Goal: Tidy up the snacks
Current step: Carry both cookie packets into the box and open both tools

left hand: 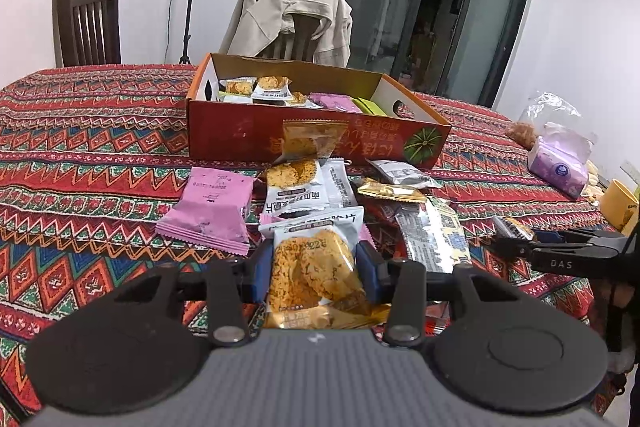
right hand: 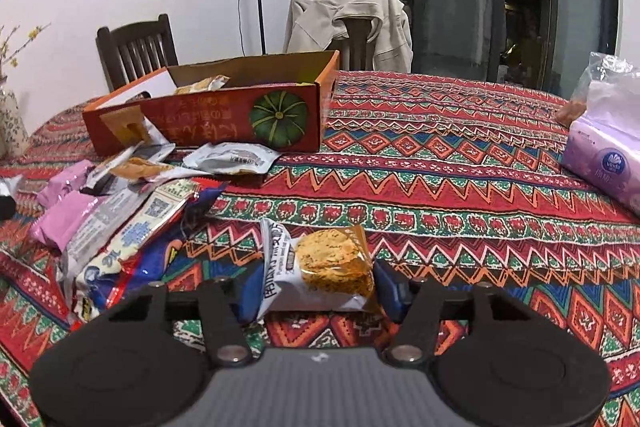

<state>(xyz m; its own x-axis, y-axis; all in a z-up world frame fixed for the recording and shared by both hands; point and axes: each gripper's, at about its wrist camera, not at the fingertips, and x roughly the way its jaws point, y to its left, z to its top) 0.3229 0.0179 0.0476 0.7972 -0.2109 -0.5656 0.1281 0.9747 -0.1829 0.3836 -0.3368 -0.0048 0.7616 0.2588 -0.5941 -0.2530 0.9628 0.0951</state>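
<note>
Gripped at the bottom centre of the left wrist view, a cracker packet (left hand: 312,267) sits clamped between the blue pads of the left gripper (left hand: 314,269), whose jaws are nearly closed and press both sides of the wrapper. Just beyond it, mid-frame, loose snacks lie heaped on the patterned tablecloth (left hand: 100,155): a pink packet (left hand: 208,211) at centre left and more cracker packets leaning toward the red cardboard box (left hand: 248,135), which already holds several wrapped snacks.

At lower centre of the right wrist view, the right gripper (right hand: 312,283) brackets a second cracker packet (right hand: 320,267) lying on the cloth. Its jaws stand about half open; the left pad meets the wrapper, but whether the right pad presses it or only brushes the crinkled edge cannot be told. The box (right hand: 200,123) appears at upper left of that frame, well apart from this packet, and a purple tissue pack (right hand: 604,163) rests at the far right.

Done well, the step probably calls for closing squarely across the packet's body, not its thin sealed edge, with pressure light enough to spare the crackers, then carrying each packet clear of the heap and over the box wall.
</note>
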